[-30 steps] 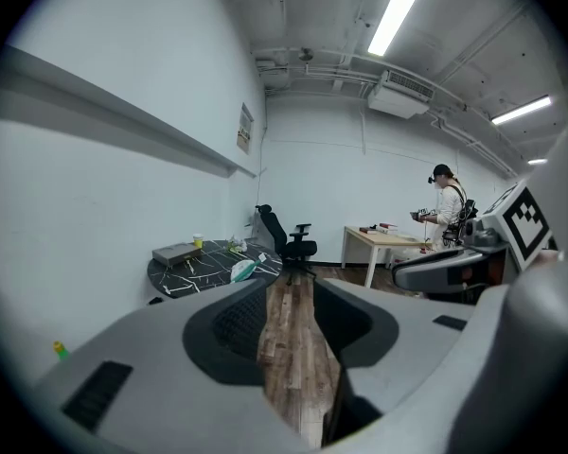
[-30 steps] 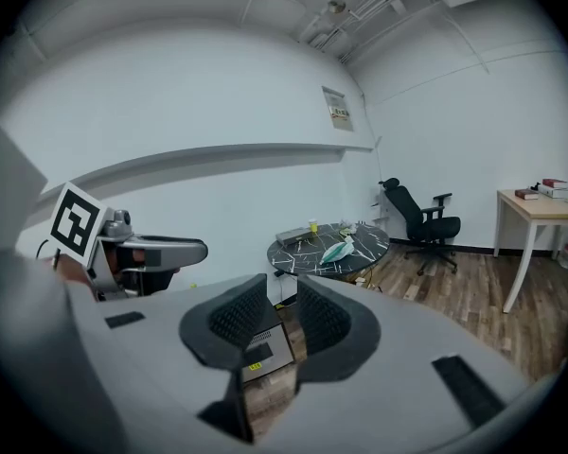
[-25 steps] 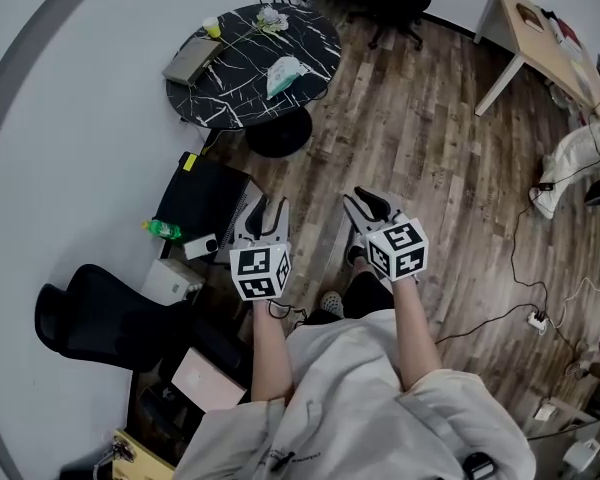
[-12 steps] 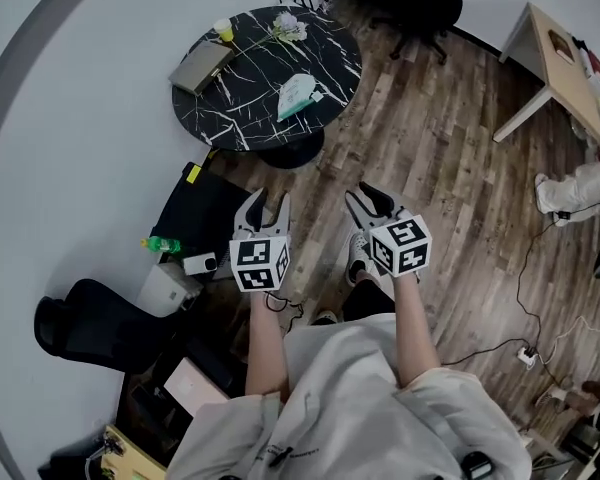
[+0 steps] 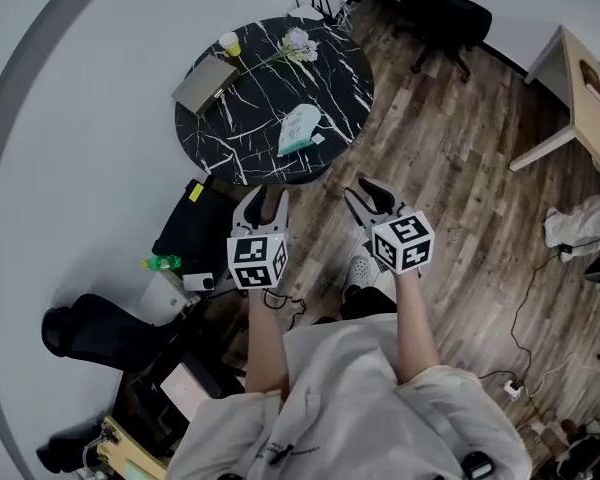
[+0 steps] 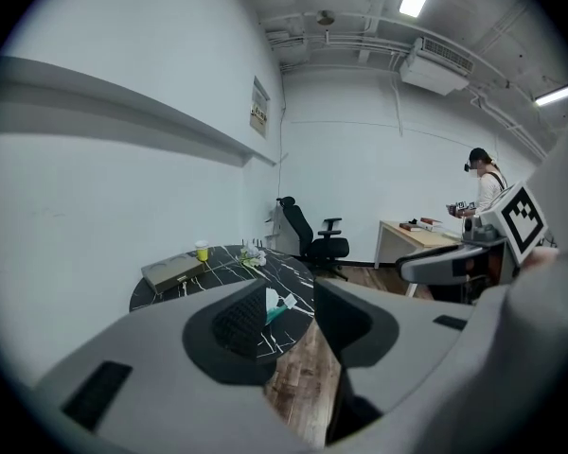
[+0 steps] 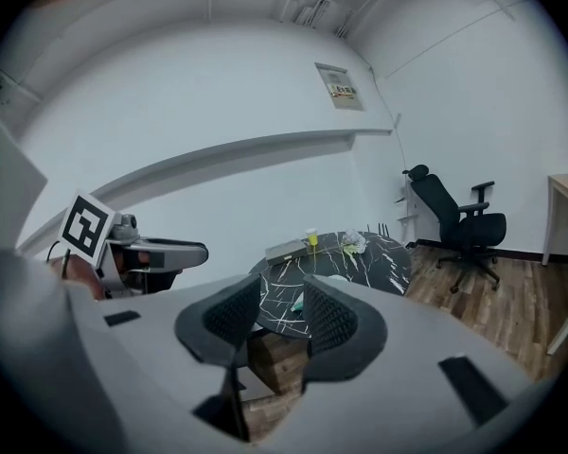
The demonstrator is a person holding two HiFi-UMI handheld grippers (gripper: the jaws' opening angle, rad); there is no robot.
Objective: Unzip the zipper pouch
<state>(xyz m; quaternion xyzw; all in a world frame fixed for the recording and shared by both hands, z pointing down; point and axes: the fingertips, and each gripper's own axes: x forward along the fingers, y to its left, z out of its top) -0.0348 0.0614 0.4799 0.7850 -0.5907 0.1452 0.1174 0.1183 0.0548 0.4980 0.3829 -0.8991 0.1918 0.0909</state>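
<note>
Zipper pouch point(image 5: 300, 128): one, lying on the one round table point(image 5: 238, 118).

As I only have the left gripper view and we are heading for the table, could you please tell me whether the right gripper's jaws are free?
Observer: Yes. The right gripper is open with nothing between its jaws, and they have just been opening.
Operator: Thank you. Is anything lying on the floor near the table?
Observer: In the head view a black case lies on the floor just left of the round table, with a green bottle beside it.
</note>
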